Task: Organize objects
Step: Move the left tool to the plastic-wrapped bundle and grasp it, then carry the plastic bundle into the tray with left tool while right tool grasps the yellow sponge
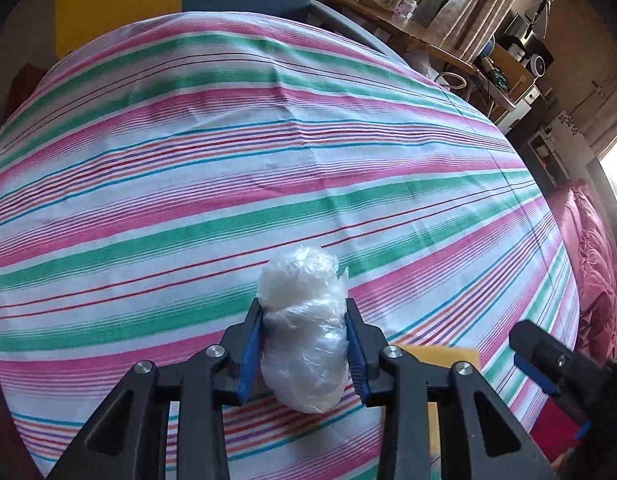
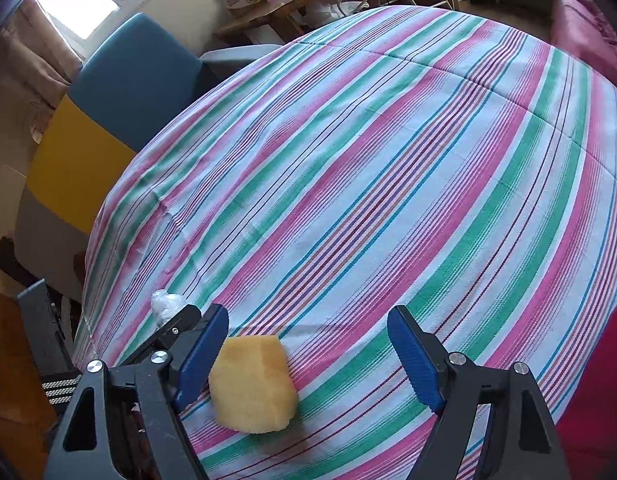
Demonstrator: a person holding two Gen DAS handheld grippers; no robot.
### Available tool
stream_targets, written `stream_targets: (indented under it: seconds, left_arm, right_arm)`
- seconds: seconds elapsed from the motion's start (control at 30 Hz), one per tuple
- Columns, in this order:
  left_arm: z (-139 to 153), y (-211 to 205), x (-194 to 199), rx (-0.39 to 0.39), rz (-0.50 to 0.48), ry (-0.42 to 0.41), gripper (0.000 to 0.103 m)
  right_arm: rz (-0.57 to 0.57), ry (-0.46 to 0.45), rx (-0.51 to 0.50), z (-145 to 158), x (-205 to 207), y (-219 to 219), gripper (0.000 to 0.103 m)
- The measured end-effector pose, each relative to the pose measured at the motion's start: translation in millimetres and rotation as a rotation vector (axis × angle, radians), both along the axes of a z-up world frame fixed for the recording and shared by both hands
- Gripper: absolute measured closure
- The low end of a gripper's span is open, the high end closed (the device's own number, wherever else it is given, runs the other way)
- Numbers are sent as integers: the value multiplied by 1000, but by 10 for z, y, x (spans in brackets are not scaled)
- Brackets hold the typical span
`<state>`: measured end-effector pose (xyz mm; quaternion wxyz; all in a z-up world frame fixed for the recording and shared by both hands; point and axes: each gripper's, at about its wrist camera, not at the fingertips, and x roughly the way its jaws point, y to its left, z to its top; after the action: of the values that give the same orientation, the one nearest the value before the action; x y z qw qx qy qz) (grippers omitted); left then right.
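Item 1: left gripper [image 1: 304, 344], black frame w/ blue pads. Pads press both sides of plastic-wrapped bundle [image 1: 304, 336]; grip closed on it. Bundle is whitish, crinkled clear wrap, stands lengthwise between the fingers, top end sticking out past the tips, over the striped cloth [image 1: 228, 184].

Item 2: right gripper [image 2: 308, 344], same build. Fingers spread wide, nothing pinched. Yellow sponge [image 2: 252, 384] lies on the cloth between them, just beside the left-hand pad [image 2: 200, 356], well apart from the other pad.

Item 3: striped cloth, pink/green/white w/ thin blue and red lines, covers the whole work surface.

Item 4: the two grippers sit near each other at the cloth's near edge; sponge shows in left wrist view just right of the bundle.

Bkgd: blue chair [image 2: 136, 76], wooden desk [image 2: 292, 4] w/ boxes.
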<state>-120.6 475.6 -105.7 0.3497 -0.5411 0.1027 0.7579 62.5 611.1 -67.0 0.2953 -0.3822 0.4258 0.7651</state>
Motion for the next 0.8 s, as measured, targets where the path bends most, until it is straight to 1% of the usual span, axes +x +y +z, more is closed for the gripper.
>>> stream_targets:
  seconds: [0.1, 0.27, 0.43, 0.53, 0.6, 0.8]
  left_arm:
    - [16, -298, 63, -21, 14, 28, 66]
    - [98, -790, 283, -46, 39, 92, 66]
    - [239, -1165, 507, -34, 59, 156, 66]
    - [328, -1336, 603, -20, 71, 186, 66]
    - [384, -1426, 661, -10, 76, 205, 66]
    - [552, -1604, 834, 12, 76, 255, 66]
  right_arm:
    - [51, -21, 21, -6, -96, -64, 24]
    - [174, -72, 33, -81, -305, -224, 24]
    - [261, -114, 47, -175, -482, -367, 24]
    - [298, -133, 62, -222, -568, -432, 24]
    - [318, -144, 92, -226, -606, -478, 22]
    - [378, -172, 165, -244, -736, -597, 22]
